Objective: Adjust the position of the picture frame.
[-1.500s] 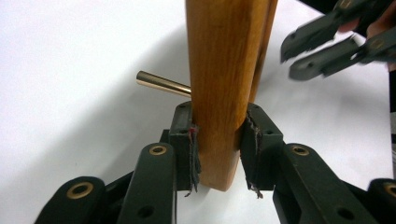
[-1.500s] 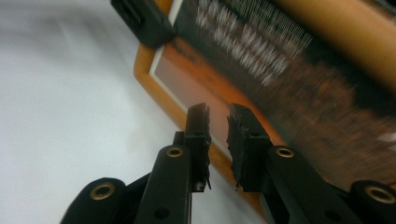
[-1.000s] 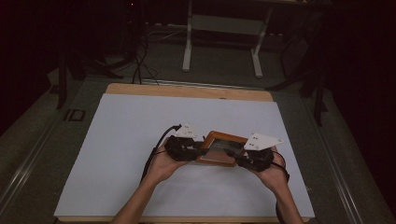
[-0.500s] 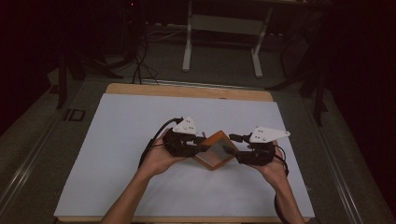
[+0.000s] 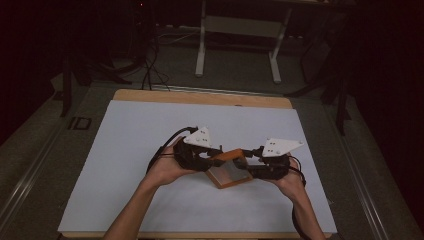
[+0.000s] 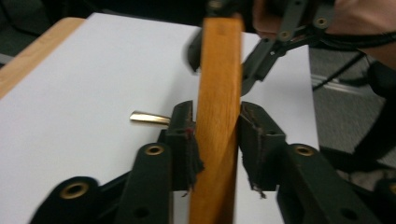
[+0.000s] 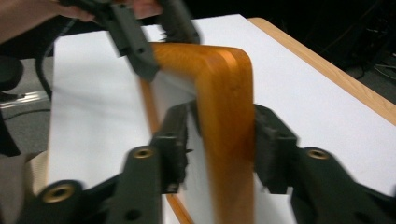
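wooden frame [image 5: 231, 170] | orange-brown varnished wood, rounded corners, pale glassy panel inside | turned diamond-wise, corners toward 12 and 6 o'clock, tilted | over the white worktop [image 5: 125, 150], a little toward 5 o'clock of its middle | small brass tab [image 6: 149, 118] jutting from one side

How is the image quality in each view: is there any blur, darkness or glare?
High view: the room around the white table surface is very dark, the surface evenly lit, no glare. Left gripper view: the orange-brown wooden frame is fairly sharp; the other gripper behind it is soft. Right gripper view: the frame and the black jaws are smeared by motion blur.
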